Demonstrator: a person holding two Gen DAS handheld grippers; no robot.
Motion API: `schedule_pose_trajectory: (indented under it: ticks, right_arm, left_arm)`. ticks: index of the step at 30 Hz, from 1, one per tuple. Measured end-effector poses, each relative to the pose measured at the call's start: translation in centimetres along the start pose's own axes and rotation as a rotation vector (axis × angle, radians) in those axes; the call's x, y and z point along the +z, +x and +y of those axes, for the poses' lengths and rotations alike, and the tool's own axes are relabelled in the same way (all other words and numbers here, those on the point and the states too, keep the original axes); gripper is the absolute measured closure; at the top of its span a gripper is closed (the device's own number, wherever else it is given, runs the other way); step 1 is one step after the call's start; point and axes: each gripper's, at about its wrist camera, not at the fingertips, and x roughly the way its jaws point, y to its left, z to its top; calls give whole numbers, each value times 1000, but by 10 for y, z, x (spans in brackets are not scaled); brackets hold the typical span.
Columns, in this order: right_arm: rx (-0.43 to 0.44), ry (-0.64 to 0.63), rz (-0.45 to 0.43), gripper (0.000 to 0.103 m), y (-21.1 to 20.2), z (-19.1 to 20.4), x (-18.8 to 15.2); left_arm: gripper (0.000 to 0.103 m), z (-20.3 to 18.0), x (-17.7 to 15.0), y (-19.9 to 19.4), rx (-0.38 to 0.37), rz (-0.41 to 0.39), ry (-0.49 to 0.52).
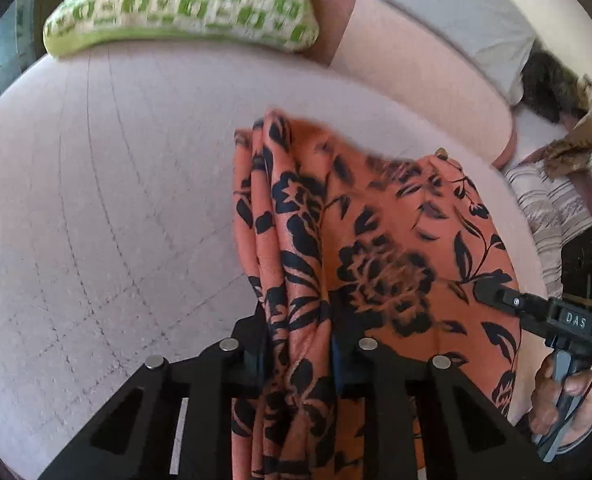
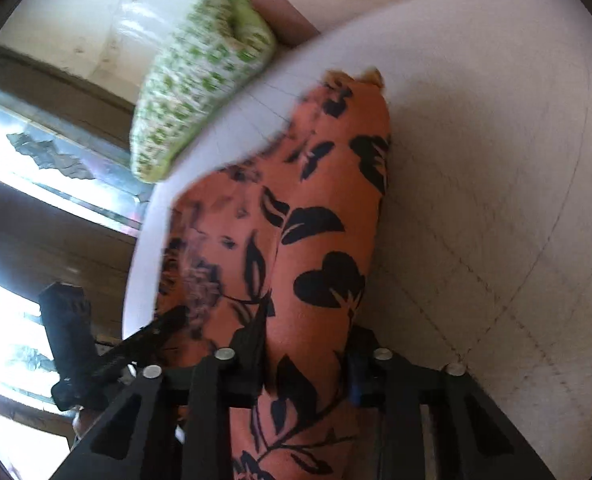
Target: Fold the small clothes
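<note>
Both hand-held grippers are gripping the orange floral garment [image 1: 376, 240] over the bed [image 1: 96, 200].
The left hand-held gripper [image 1: 298, 354] and right hand-held gripper [image 2: 308, 364] are each pinching bunched fabric; next, probably, spreading it flat near the bed's middle.

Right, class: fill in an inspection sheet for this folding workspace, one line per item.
Surface: pale quilted bed cover, mostly bare.
Job's things: orange cloth with black floral print, bunched, gripped at two places.
Clutter: green-and-white checked pillow; striped fabric; crumpled brown cloth.
Grippers: left gripper and right gripper both closed on the cloth.
Cables: nothing seen.
Surroundings: bright window beside the bed.
</note>
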Motion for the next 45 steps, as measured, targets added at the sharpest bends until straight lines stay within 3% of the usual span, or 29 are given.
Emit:
schedule_pose_trajectory:
  ticks: [1, 4, 10, 15, 18, 19, 20, 21, 22, 24, 26, 28, 30, 32, 33, 34, 35, 40, 42, 45]
  right_arm:
    - [-6, -43, -20, 73, -15, 10, 4]
    - [-12, -106, -66, 73, -59, 19, 19]
    - [-9, -127, -164, 73, -145, -14, 45]
    - [-21, -38, -186, 71, -147, -82, 44]
    - [-87, 54, -127, 65, -122, -130, 31]
    - [-142, 86, -92, 64, -111, -147, 25]
    - [-174, 110, -74, 59, -105, -158, 17]
    - [-165, 117, -109, 55, -110, -159, 10]
    - [-175, 109, -138, 55, -115, -155, 7]
    - [-234, 55, -202, 53, -137, -134, 1]
    - [-232, -3, -251, 51, -152, -107, 0]
    - [-188, -63, -293, 42, -171, -76, -8]
    - [-155, -104, -308, 22, -177, -60, -17]
    - [-167, -115, -259, 16, -163, -63, -24]
    - [-192, -91, -212, 16, -151, -74, -25]
    - [-230, -17, -109, 16, -127, -95, -26]
    - [-253, 8, -76, 15, -124, -106, -29]
    - [-349, -99, -186, 15, -172, -47, -38]
    - [-404, -147, -243, 0, -192, -23, -51]
    - [-452, -195, -292, 0, -213, 5, -89]
  left_arm:
    - [80, -7, 3, -12, -49, -24, -17]
    - [80, -43, 14, -49, -85, -108, 52]
    - [79, -103, 27, -73, -138, -168, 148]
    - [75, -110, 22, -28, -131, -96, 139]
    - [74, -100, 6, 22, -44, 19, 125]
    - [68, -93, -2, 37, 1, 61, 122]
    - [64, -84, -8, 39, -4, 65, 120]
    - [57, -77, -10, 35, -9, 50, 119]
    - [50, -72, -12, 21, 14, 15, 127]
    - [48, -62, -10, -3, 33, -36, 145]
    - [44, -52, -12, -29, 30, -87, 159]
    - [35, -44, -11, -45, 32, -127, 160]
    - [31, -37, -7, -49, 39, -146, 161]
    - [31, -40, -12, -46, 77, -122, 174]
    - [31, -41, -17, -44, 94, -104, 177]
    - [31, -42, -21, -48, 101, -98, 176]
    - [31, -43, -24, -52, 109, -92, 174]
    - [23, -40, -36, -83, 160, -149, 176]
    - [22, -40, -42, -100, 165, -180, 174]
    - [20, -42, -48, -118, 174, -205, 182]
